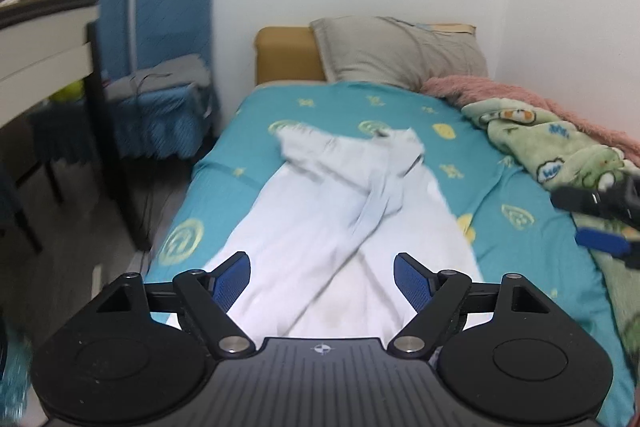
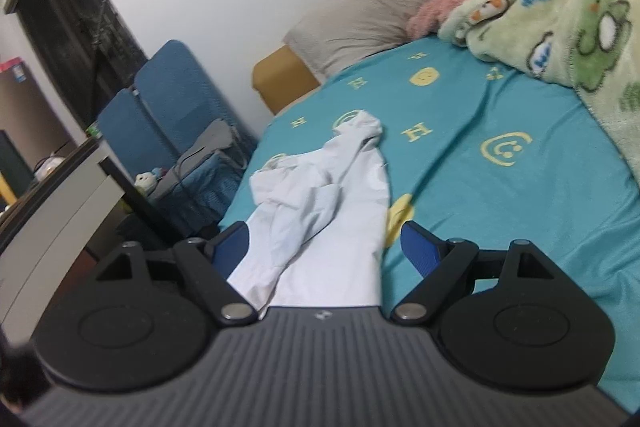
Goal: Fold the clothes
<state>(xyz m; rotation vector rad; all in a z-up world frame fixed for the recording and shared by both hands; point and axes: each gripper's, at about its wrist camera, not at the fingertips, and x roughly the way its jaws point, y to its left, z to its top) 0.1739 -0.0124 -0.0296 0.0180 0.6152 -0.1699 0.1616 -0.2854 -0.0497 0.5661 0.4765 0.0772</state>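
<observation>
A white long-sleeved shirt (image 1: 320,219) lies on the teal bed sheet (image 1: 248,123), sleeves folded across its body and collar toward the pillow. My left gripper (image 1: 322,263) is open and empty, above the shirt's near hem. The right gripper (image 1: 600,223) shows at the right edge of the left wrist view, over the green blanket. In the right wrist view the shirt (image 2: 328,211) lies ahead and my right gripper (image 2: 325,235) is open and empty above its near end, over the sheet (image 2: 500,187).
A grey pillow (image 1: 400,51) and a tan headboard (image 1: 288,55) stand at the bed's far end. A green patterned blanket (image 1: 560,147) and a pink blanket (image 1: 500,91) lie along the right wall. Blue chairs (image 1: 168,59) and a table (image 1: 44,39) stand left of the bed.
</observation>
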